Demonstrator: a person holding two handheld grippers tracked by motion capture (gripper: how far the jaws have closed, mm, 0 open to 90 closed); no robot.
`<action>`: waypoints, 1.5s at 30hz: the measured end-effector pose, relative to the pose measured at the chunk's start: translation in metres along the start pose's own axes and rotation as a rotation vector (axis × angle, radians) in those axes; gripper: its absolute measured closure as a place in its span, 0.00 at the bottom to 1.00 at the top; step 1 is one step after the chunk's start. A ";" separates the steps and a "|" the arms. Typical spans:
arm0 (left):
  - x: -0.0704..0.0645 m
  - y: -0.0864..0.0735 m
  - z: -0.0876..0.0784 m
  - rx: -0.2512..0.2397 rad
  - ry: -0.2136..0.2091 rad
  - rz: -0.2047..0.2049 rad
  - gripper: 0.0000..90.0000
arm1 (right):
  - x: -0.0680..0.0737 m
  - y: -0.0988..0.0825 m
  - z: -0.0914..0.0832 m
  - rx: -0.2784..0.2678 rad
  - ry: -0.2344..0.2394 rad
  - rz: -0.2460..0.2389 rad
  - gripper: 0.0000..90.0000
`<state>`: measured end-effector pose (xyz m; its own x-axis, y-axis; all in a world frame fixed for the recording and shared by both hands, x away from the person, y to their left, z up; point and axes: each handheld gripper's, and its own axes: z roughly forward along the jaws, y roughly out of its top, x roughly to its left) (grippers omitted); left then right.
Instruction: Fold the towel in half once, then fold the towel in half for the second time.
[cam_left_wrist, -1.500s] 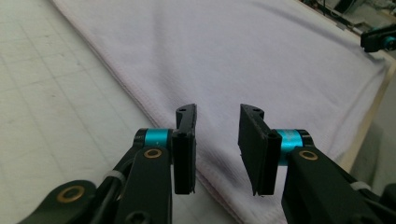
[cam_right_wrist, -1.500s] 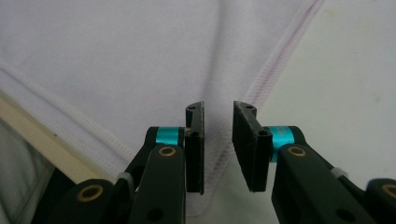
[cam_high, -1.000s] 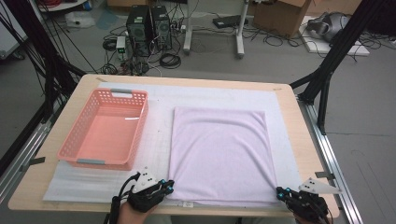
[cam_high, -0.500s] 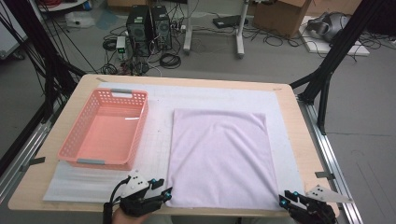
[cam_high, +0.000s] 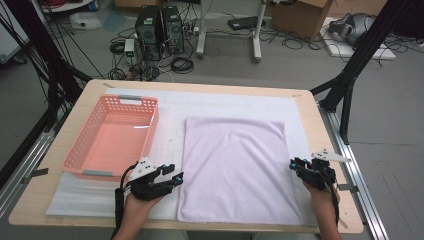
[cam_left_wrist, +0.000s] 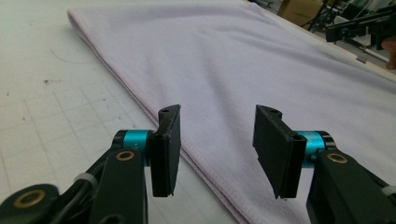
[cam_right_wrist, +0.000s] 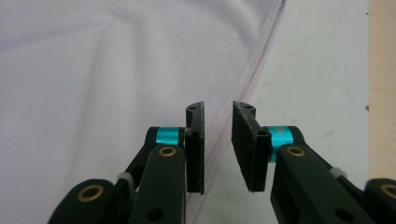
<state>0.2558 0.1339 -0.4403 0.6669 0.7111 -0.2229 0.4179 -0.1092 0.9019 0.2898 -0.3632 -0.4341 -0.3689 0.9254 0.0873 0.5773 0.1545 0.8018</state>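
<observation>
A lilac towel (cam_high: 237, 165) lies folded flat on the white mat (cam_high: 170, 107). My left gripper (cam_high: 176, 178) sits at the towel's left edge, near the front. Its jaws have just been opening and stand well apart. In the left gripper view (cam_left_wrist: 217, 135) the towel's hem (cam_left_wrist: 205, 163) runs under the gap, untouched. My right gripper (cam_high: 295, 165) is at the towel's right edge. Its jaws have just been closing to a narrow gap (cam_right_wrist: 218, 135). The towel's edge (cam_right_wrist: 252, 79) runs beneath them, and nothing is pinched.
An empty pink basket (cam_high: 112, 137) stands on the mat left of the towel, just beyond my left gripper. The wooden table (cam_high: 325, 120) ends close behind both hands. Black frame legs, cables and computers stand on the floor past the far edge.
Both hands have moved away from the table's near edge, up along the towel's sides. The left jaws, together a second ago at the towel's near corner, now stand apart.
</observation>
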 end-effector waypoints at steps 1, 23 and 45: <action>0.001 0.001 0.003 0.000 0.000 -0.001 0.57 | -0.002 0.004 0.006 -0.004 -0.007 0.007 0.85; 0.012 0.016 0.022 -0.058 0.008 -0.035 0.50 | -0.021 -0.003 -0.001 -0.056 0.048 0.025 0.49; 0.013 0.025 0.024 -0.084 0.000 -0.018 0.29 | -0.009 -0.008 -0.029 -0.131 0.110 -0.058 0.23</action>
<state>0.2898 0.1235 -0.4292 0.6598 0.7123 -0.2395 0.3765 -0.0374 0.9257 0.2677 -0.3828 -0.4241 -0.4800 0.8719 0.0970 0.4556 0.1533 0.8769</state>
